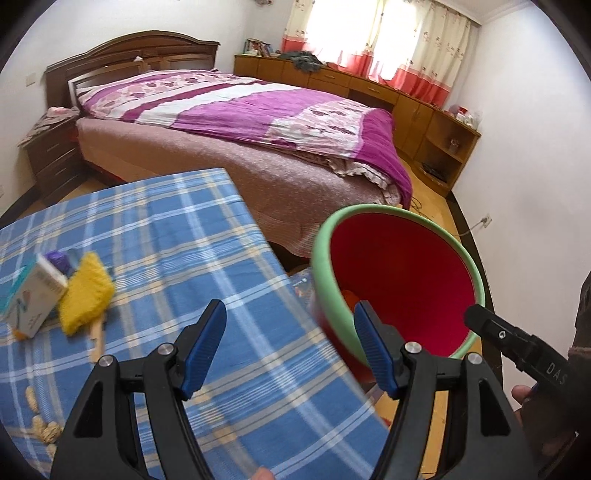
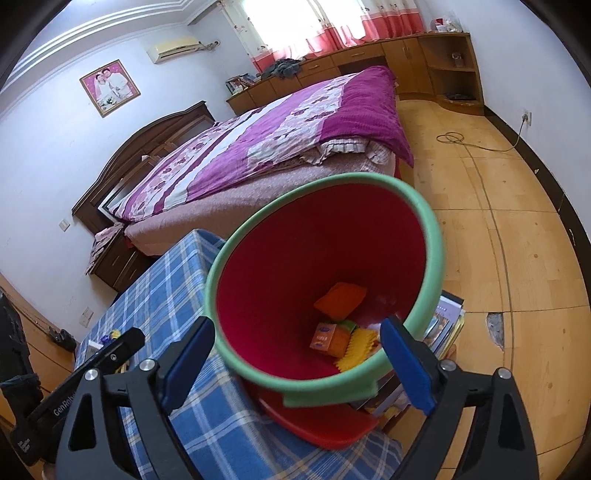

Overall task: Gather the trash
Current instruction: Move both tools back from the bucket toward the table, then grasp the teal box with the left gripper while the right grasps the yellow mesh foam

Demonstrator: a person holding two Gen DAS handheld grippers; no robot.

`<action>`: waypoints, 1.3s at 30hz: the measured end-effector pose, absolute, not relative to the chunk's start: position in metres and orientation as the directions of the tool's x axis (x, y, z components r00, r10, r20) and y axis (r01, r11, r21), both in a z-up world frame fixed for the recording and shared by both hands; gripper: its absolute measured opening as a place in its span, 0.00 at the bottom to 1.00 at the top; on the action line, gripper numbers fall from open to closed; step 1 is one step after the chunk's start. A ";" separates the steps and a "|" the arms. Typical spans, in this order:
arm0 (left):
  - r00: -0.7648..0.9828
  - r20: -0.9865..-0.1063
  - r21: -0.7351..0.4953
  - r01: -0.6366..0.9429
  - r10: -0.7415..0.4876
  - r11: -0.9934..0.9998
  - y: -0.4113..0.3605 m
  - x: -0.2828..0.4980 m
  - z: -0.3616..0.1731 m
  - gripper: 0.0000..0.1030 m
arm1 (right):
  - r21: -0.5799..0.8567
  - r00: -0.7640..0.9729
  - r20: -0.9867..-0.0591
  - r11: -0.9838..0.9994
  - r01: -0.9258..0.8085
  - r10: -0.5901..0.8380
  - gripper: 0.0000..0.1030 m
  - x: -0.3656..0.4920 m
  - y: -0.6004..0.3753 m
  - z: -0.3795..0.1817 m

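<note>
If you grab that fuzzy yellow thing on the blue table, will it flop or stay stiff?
The fuzzy yellow thing looks shaggy and soft, so it would probably squash and bend. It seems light. Lying flat on the checked cloth, it likely won't roll.

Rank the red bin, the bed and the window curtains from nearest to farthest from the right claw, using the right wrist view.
1. Red bin, its green rim between the right claw's open fingers.
2. Bed, beyond the bin, upper centre.
3. Window curtains, far wall, top.

Plastic bin (image 2: 432,236) – smooth, woven cloth tablecloth (image 1: 207,243)
</note>
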State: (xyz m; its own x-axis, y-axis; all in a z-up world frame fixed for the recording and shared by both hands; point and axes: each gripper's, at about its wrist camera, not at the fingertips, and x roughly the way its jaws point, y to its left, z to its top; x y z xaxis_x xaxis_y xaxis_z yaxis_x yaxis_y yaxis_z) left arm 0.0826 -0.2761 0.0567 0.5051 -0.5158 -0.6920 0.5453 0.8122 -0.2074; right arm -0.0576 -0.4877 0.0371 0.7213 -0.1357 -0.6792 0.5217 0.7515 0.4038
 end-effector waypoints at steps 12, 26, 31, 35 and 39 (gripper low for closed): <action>0.575 -0.672 -0.214 0.453 -0.466 0.866 -0.209 0.083 0.062 0.69 | 0.390 0.734 -0.674 0.802 0.453 -0.087 0.91 -0.045 -0.439 0.045; 0.651 -0.654 -0.227 0.318 -0.386 0.921 -0.131 0.093 0.061 0.69 | 0.373 0.727 -0.687 0.852 0.368 -0.013 0.91 -0.009 -0.385 0.046; 0.666 -0.653 -0.220 0.288 -0.360 0.932 -0.110 0.098 0.060 0.69 | 0.373 0.725 -0.688 0.862 0.343 0.009 0.91 0.006 -0.369 0.047; 0.676 -0.653 -0.218 0.264 -0.341 0.940 -0.094 0.104 0.060 0.69 | 0.367 0.724 -0.689 0.872 0.324 0.021 0.91 0.020 -0.358 0.049; 0.689 -0.652 -0.199 0.248 -0.317 0.948 -0.082 0.113 0.061 0.69 | 0.366 0.724 -0.689 0.879 0.306 0.035 0.91 0.034 -0.348 0.050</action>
State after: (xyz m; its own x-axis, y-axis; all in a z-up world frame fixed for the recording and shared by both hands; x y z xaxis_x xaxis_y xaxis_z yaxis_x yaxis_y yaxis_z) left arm 0.1134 -0.0824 0.0611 0.6886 -0.3171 -0.6522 0.2480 0.9481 -0.1990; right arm 0.0340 -0.3475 0.0504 0.7241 0.0348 -0.6888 0.3056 0.8791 0.3657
